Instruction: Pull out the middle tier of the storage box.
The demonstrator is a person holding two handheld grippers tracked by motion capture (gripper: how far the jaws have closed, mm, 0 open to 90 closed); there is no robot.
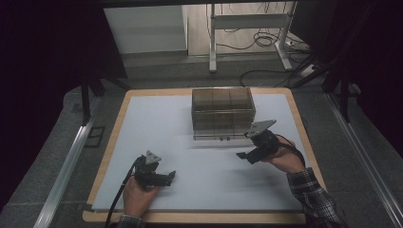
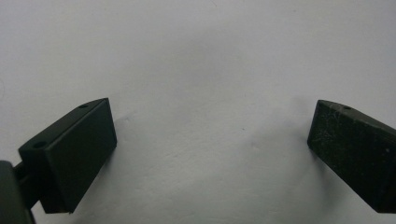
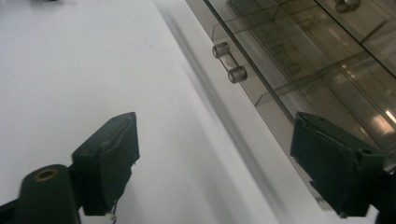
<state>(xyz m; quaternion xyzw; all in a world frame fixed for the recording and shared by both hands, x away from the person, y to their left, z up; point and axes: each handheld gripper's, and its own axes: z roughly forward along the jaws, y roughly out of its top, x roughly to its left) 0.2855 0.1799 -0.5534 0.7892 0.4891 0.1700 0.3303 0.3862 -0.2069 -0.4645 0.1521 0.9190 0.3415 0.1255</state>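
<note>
On the desk (image 1: 114, 142) lies a large white sheet (image 1: 157, 123), and at its far side, about in the middle, stands a smoky transparent drawer box (image 1: 222, 111). It has several compartments, and its front looks toward the near side. In the right gripper view, a small clear handle (image 3: 229, 62) with two round posts sticks out from the low front panel of the box.

The right tool (image 1: 248, 154) is held by the person's right hand (image 1: 285, 159) just in front of the right near corner of the box, a little above the sheet. Its jaws stand wide apart and nothing is between them. In the right gripper view one jaw is over the white sheet and the other is in front of the box panel; whether this jaw touches the panel, I cannot tell. The handle is beyond the jaws, not between them. This view is a little blurred along the box edge.

The left tool (image 1: 164, 179) rests low over the sheet at the near left, well apart from the box, in the person's left hand (image 1: 138, 192). In the left gripper view its jaws are also wide open, with only the bare white sheet between them.

A checked sleeve (image 1: 311, 192) covers the right forearm at the near right edge.
</note>
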